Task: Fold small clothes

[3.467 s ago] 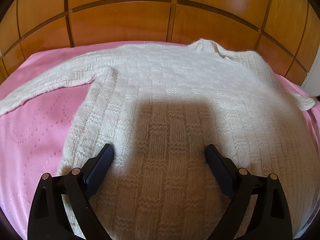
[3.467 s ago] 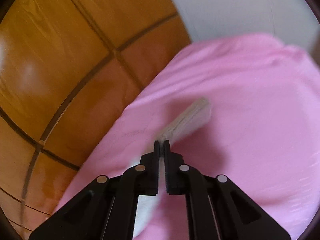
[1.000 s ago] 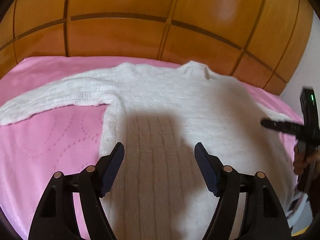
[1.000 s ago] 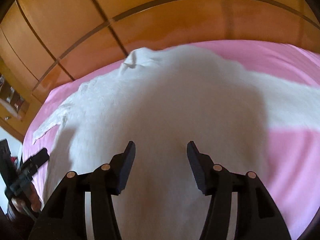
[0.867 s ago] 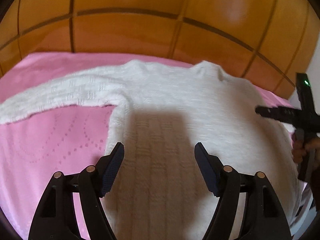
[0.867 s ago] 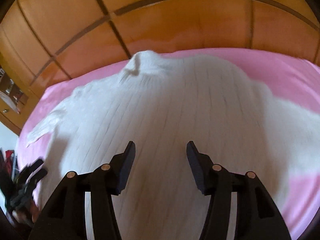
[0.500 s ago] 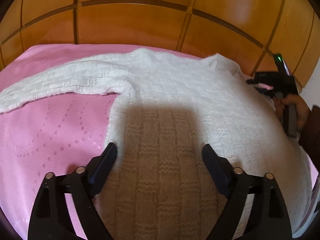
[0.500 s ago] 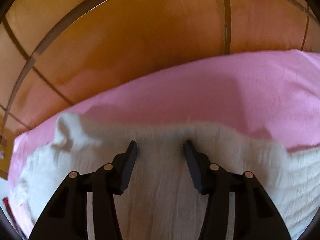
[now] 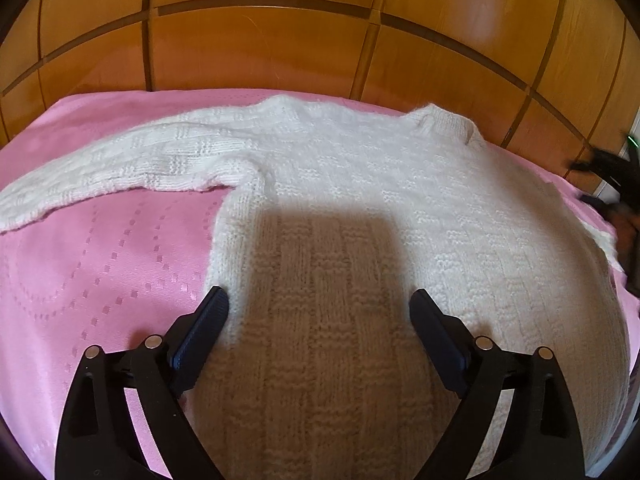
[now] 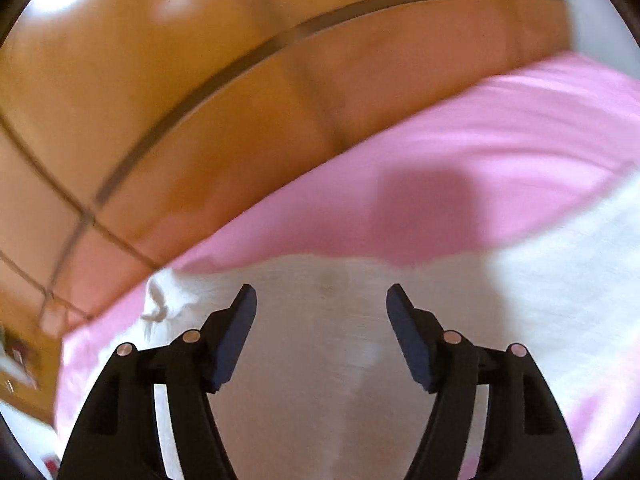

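Your left gripper hangs open over the sweater's side edge; its long sleeve stretches leftward. Your right gripper, blurred, is opening, seemingly empty.

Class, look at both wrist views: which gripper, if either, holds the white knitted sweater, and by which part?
Neither. The left gripper and right gripper hover open over the sweater, the right's jaws opening.

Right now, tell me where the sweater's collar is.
In the left wrist view the collar lies upper right on the white sweater, at the pink bedspread's far edge beside the wooden headboard.
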{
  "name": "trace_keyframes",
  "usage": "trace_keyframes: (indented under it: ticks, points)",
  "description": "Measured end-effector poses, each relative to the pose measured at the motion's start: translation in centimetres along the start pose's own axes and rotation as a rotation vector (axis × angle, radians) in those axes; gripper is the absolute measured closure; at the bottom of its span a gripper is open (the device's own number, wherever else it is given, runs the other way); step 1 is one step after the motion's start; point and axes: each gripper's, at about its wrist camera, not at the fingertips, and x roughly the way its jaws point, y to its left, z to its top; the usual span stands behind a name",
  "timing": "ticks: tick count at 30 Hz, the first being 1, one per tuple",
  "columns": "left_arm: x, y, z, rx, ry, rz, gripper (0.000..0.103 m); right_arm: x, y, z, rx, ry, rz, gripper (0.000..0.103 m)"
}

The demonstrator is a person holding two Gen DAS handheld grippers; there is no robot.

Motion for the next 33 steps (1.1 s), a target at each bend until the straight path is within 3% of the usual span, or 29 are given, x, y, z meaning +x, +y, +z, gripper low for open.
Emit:
trace_keyframes:
  ticks: [5, 7, 12, 17, 20, 23, 26, 29, 33]
  points:
    - [0.4, -0.4, 0.3, 0.009, 0.004, 0.013, 0.012, -7.8, -13.9, -0.7, 0.262, -0.106, -0.115, 0.037]
    - [0.4, -0.4, 0.3, 0.013, 0.007, 0.019, 0.012, -9.5, -19.4, -1.5, 0.381, -0.127, -0.153, 0.043]
    - [0.7, -0.9, 0.5, 0.035, 0.017, 0.047, 0.011, -9.8, -25.3, -0.4, 0.519, -0.157, -0.114, 0.057]
    - [0.9, -1.1, 0.5, 0.047, 0.022, 0.068, 0.01, -7.9, -26.3, 2.3, 0.583, -0.185, -0.125, 0.066]
    - [0.9, -1.3, 0.5, 0.051, 0.025, 0.077, 0.01, -7.3, -27.5, 4.3, 0.585, -0.163, -0.207, 0.097]
    - [1.0, -1.3, 0.5, 0.053, 0.025, 0.078, 0.01, -8.1, -26.4, 6.4, 0.494, -0.171, -0.314, 0.098]
    - [1.0, -1.3, 0.5, 0.052, 0.025, 0.075, 0.01, -9.9, -24.2, 7.3, 0.439, -0.219, -0.336, 0.098]
    - [1.0, -1.2, 0.5, 0.048, 0.024, 0.07, 0.01, -10.9, -20.4, 7.5, 0.343, -0.235, -0.247, 0.098]
    - [0.9, -1.1, 0.4, 0.04, 0.019, 0.061, 0.01, -10.4, -11.7, 7.0, 0.145, -0.194, -0.045, 0.098]
